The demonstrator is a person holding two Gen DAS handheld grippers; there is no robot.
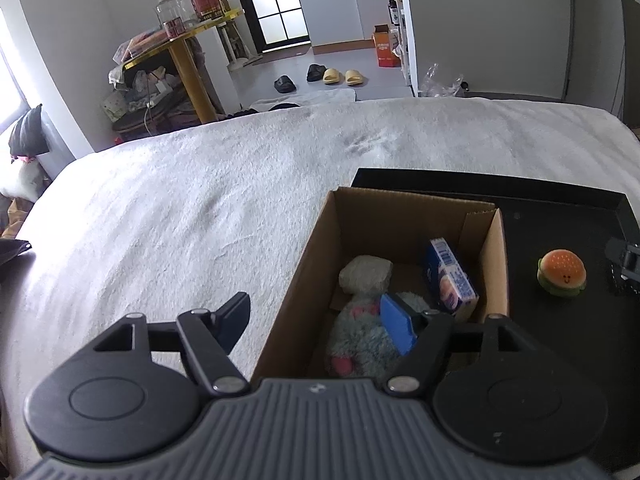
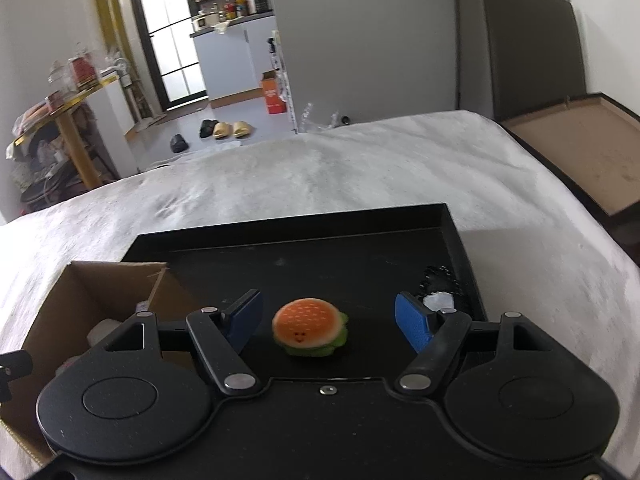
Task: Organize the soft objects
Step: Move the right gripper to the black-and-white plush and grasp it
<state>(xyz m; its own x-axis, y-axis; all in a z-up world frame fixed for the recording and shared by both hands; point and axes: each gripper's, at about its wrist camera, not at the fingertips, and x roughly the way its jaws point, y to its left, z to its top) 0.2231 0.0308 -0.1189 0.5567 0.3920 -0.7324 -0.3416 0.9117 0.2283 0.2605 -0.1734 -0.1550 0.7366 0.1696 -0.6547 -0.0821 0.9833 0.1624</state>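
A small plush burger [image 2: 309, 327] with an orange bun and a smiley face sits on a black tray [image 2: 304, 236]; it also shows in the left wrist view [image 1: 561, 273]. My right gripper [image 2: 329, 322] is open, its blue pads on either side of the burger, not touching it. A cardboard box [image 1: 316, 240] holds a grey-blue plush toy [image 1: 360, 344], a grey soft lump [image 1: 365, 273] and a blue packet [image 1: 450, 276]. My left gripper [image 1: 316, 322] is open and empty, over the box's left wall.
The box [image 2: 76, 292] and the tray [image 1: 560, 200] lie on a white fluffy bed cover [image 1: 200, 208]. A small dark and white object [image 2: 438, 294] lies on the tray's right side. A brown board [image 2: 580, 152] lies beside the bed at right.
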